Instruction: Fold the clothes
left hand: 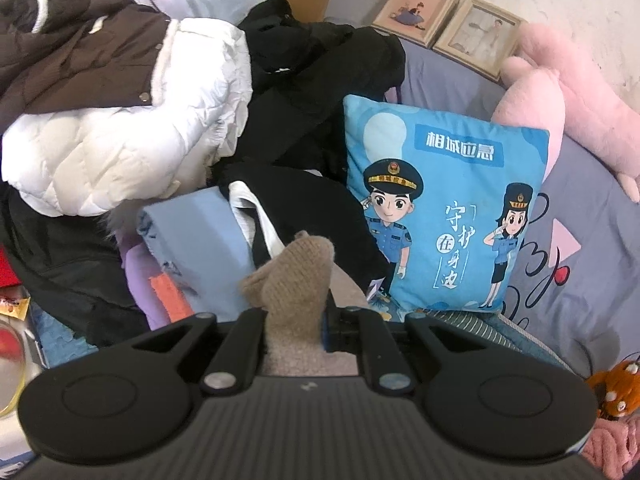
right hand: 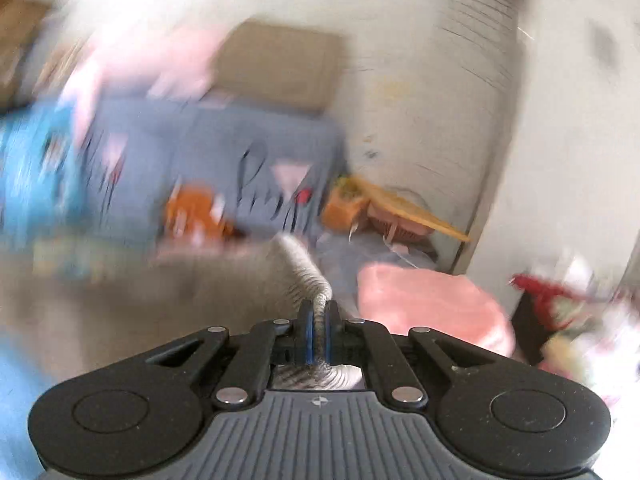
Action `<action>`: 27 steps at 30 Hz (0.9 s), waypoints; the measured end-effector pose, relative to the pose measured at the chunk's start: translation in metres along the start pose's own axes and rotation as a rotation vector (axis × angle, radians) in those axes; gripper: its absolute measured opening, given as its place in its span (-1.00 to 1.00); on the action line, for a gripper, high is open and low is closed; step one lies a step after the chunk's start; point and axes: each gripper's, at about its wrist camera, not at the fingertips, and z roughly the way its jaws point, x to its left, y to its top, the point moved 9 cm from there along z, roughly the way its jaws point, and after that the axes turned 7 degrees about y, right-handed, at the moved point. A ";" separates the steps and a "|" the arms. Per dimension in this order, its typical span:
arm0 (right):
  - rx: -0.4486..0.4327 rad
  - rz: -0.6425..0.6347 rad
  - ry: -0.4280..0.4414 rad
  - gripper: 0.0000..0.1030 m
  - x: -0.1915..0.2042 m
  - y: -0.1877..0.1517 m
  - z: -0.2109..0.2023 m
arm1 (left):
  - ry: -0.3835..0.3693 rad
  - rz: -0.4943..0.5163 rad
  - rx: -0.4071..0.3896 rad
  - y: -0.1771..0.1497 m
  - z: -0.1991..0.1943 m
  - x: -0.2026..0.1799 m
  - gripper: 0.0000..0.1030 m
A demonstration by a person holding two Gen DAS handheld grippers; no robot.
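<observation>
2 grippers, both clamped on knit fabric. Grey-purple bedsheet under everything; clothes pile of brown, white and black jackets at left, blue cartoon pillow beside it. Left gripper pinches beige knit garment, bunched upward between jaws. Right gripper pinches a ribbed grey-beige knit edge; view motion-blurred.
</observation>
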 end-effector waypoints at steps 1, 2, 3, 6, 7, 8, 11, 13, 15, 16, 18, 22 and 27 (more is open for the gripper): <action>0.084 -0.119 0.013 -0.89 0.017 -0.022 -0.003 | 0.000 -0.005 0.000 0.000 -0.001 0.003 -0.81; 0.162 -0.209 0.044 -0.90 0.035 -0.046 -0.006 | 0.001 -0.011 0.002 0.000 -0.001 0.007 -0.81; 0.218 -0.251 0.076 -0.90 0.049 -0.067 -0.008 | 0.002 -0.016 0.005 0.000 -0.001 0.011 -0.81; 0.333 -0.309 0.116 -0.90 0.080 -0.116 -0.011 | 0.002 -0.028 0.013 0.001 0.000 0.019 -0.81; 0.353 -0.337 0.101 -0.90 0.084 -0.126 -0.010 | 0.002 -0.024 0.014 0.002 0.000 0.019 -0.81; 0.373 -0.364 0.086 -0.90 0.089 -0.135 -0.009 | 0.001 -0.021 0.015 0.003 0.000 0.019 -0.81; 0.312 -0.329 0.019 -0.91 0.079 -0.122 -0.015 | 0.000 -0.011 0.019 0.005 0.000 0.018 -0.81; 0.216 -0.260 -0.046 -0.91 0.059 -0.094 -0.025 | -0.008 -0.014 0.020 0.009 -0.001 0.016 -0.81; 0.114 -0.190 -0.101 -0.93 0.038 -0.059 -0.040 | -0.017 -0.024 0.014 0.013 -0.004 0.012 -0.81; 0.075 -0.163 -0.113 -0.94 0.031 -0.046 -0.047 | -0.021 -0.029 0.011 0.016 -0.005 0.010 -0.81; 0.024 -0.122 -0.104 -0.94 0.025 -0.033 -0.058 | -0.032 -0.036 0.005 0.019 -0.010 0.006 -0.81; 0.022 -0.126 -0.088 -0.94 0.024 -0.033 -0.069 | -0.044 -0.048 -0.016 0.029 -0.018 0.007 -0.81; 0.356 -0.282 -0.020 -0.94 0.063 -0.131 -0.045 | -0.042 -0.044 -0.026 0.039 -0.020 0.010 -0.81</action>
